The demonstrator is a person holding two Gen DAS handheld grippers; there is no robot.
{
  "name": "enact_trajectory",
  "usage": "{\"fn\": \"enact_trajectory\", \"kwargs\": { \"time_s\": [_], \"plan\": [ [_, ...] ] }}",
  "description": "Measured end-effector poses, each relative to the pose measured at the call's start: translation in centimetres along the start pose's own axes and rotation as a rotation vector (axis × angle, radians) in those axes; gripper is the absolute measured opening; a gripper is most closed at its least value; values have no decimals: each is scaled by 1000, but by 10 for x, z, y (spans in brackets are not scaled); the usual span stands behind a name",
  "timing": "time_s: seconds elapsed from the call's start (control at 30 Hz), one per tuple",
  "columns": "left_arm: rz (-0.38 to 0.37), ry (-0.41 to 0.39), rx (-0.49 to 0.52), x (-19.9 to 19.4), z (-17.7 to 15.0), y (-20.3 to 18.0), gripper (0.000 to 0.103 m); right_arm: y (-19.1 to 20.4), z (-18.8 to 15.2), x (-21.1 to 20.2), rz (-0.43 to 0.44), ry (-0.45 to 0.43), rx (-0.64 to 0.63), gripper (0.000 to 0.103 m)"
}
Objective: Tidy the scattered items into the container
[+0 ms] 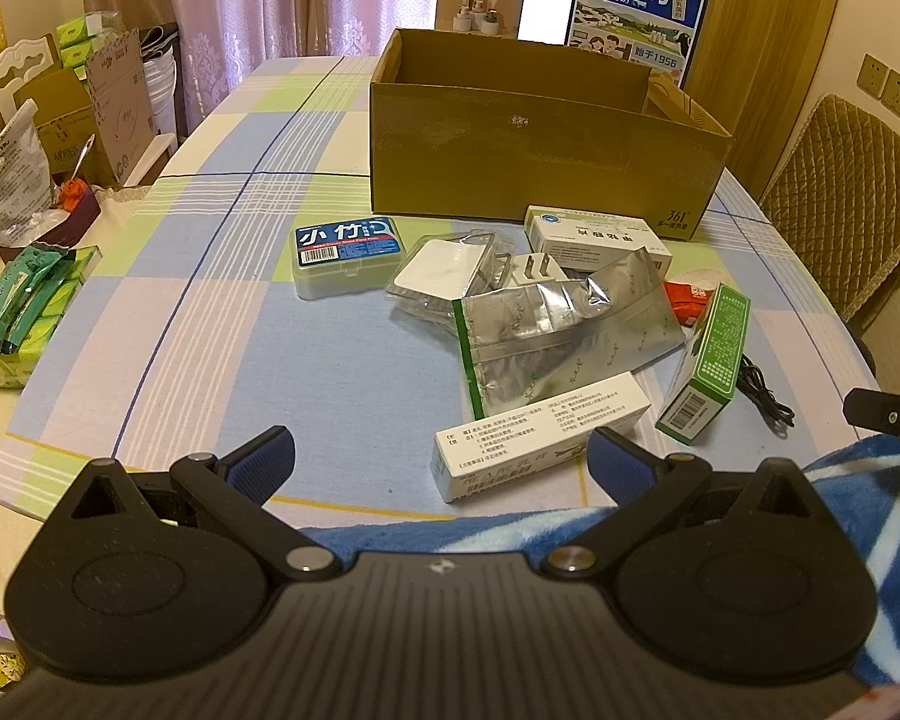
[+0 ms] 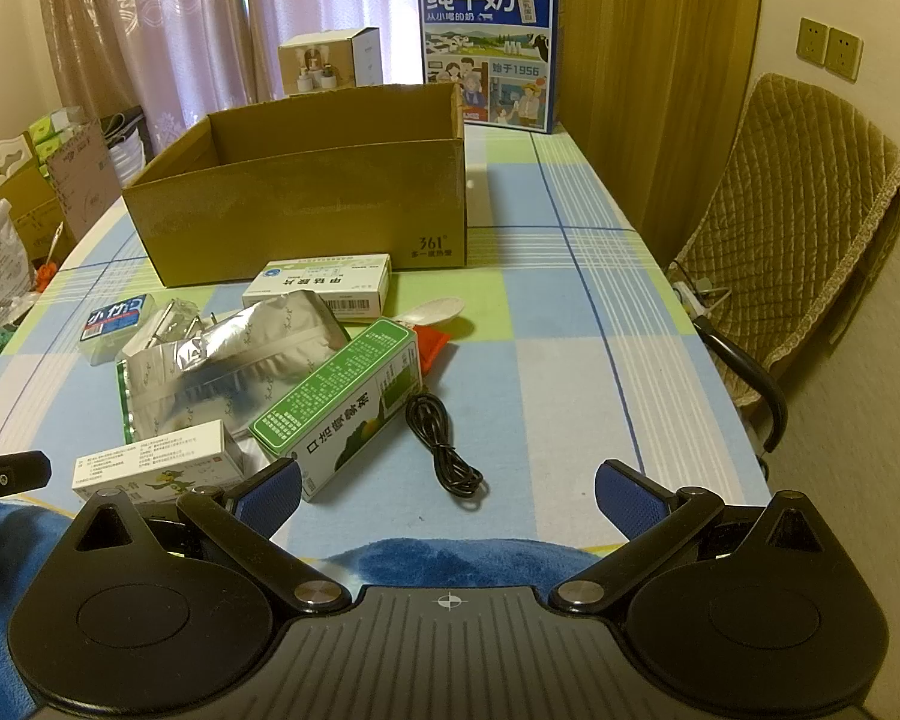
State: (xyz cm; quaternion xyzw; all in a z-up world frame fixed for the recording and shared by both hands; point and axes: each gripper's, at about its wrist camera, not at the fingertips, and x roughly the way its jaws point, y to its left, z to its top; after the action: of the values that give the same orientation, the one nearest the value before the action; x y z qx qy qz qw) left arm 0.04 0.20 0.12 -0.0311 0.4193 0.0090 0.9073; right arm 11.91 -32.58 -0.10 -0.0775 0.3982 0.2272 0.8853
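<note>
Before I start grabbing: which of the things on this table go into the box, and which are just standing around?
For the job:
- open brown cardboard box, the container
- long green carton
- crumpled silver foil pouch
- white medicine box nearest the grippers
- white medicine box by the container
- clear plastic case with blue label
- coiled black cable

Just lying about:
- blue milk carton
- small white product box
- quilted chair

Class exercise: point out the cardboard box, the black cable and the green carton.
cardboard box (image 2: 306,222): right wrist view, front wall.
black cable (image 2: 444,450): right wrist view, coiled middle.
green carton (image 2: 336,402): right wrist view, top face.
</note>
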Motion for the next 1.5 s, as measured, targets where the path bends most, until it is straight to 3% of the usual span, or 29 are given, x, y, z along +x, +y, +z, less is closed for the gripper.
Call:
{"fn": "enact_trajectory", "kwargs": {
  "time_s": [0.23, 0.53, 0.63, 0.87, 1.1, 1.3, 1.5],
  "plan": [
    [-25, -3, -20, -2, 0, 0, 102, 0, -1, 1, 2, 2, 3, 101],
    [-111, 4, -37, -4, 2, 9, 102, -10, 1, 1, 34, 26, 46, 101],
    [-160, -4, 8, -8, 5, 6, 102, -14, 3, 2, 59, 43, 68, 101],
    [-219, -25, 256, -6, 21, -5, 102, -12, 19, 3, 135, 54, 14, 101],
    [-306, 12, 471, 16, 37, -11, 101, 4, 52, 12, 263, 5, -248, 101],
    [-327, 71, 711, 42, 42, -26, 89, 28, 61, 22, 363, -109, -792, 101],
    [-373, 160, 875, 63, 46, -39, 77, 40, 54, 49, 402, -47, -1180, 101]
  ]
}}
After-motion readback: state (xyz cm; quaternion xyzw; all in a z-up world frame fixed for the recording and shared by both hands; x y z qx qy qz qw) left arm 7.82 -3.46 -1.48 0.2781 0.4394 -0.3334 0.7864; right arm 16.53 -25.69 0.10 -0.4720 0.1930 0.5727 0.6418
